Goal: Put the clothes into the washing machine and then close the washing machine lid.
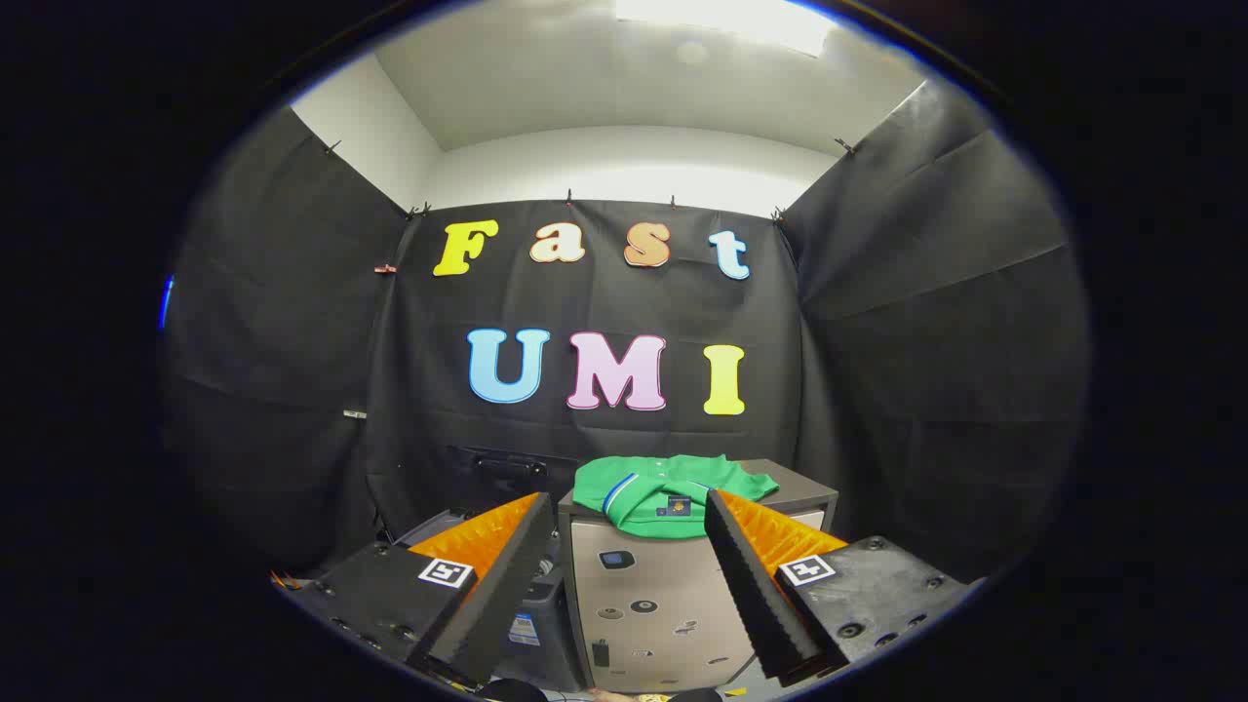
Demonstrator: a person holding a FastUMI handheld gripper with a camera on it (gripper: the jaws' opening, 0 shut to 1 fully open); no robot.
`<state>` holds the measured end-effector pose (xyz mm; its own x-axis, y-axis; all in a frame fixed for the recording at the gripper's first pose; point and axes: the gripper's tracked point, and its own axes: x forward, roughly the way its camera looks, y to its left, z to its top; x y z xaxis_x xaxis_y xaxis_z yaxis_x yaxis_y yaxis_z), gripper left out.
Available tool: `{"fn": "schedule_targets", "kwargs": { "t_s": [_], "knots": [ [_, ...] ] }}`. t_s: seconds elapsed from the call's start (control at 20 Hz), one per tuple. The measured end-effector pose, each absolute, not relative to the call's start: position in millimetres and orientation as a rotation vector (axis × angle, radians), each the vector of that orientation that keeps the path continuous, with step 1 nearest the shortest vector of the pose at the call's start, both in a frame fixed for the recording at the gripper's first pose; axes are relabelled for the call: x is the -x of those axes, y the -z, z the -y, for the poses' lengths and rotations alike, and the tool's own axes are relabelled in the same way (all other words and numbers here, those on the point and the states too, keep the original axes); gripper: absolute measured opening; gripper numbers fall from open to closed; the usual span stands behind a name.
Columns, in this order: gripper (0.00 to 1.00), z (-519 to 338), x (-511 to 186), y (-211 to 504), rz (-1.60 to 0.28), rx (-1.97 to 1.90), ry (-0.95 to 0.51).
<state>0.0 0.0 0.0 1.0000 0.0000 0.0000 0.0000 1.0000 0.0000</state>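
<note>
A green folded shirt (668, 492) with a blue-and-white collar lies on top of a beige cabinet (653, 595), just beyond my fingertips. My gripper (629, 507) is open, its two fingers spread wide with nothing between them, and the cabinet's front shows in the gap. To the left of the cabinet and lower down stands a grey machine with a dark top (526, 624), mostly hidden behind the left finger (497, 575); I cannot tell how its lid stands.
Black cloth walls close the booth at the back and on both sides. The cabinet's front carries several small stickers. A dark handle-like object (507, 468) sits against the back wall, left of the shirt.
</note>
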Motion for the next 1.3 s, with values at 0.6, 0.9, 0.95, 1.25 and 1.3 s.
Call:
{"fn": "schedule_targets", "kwargs": {
  "t_s": [0.6,0.9,0.95,1.25,1.3],
  "knots": [
    [0.98,4.3,4.2,-1.1,-0.001,-0.002,0.012],
    [0.98,6.8,2.1,-2.5,-0.006,-0.008,0.02],
    [0.98,6.5,1.7,-3.1,-0.006,-0.007,0.02],
    [0.98,11.6,-16.2,-8.8,-0.01,-0.01,0.032],
    [0.98,11.3,-20.4,-9.5,-0.014,-0.01,0.033]
  ]
}}
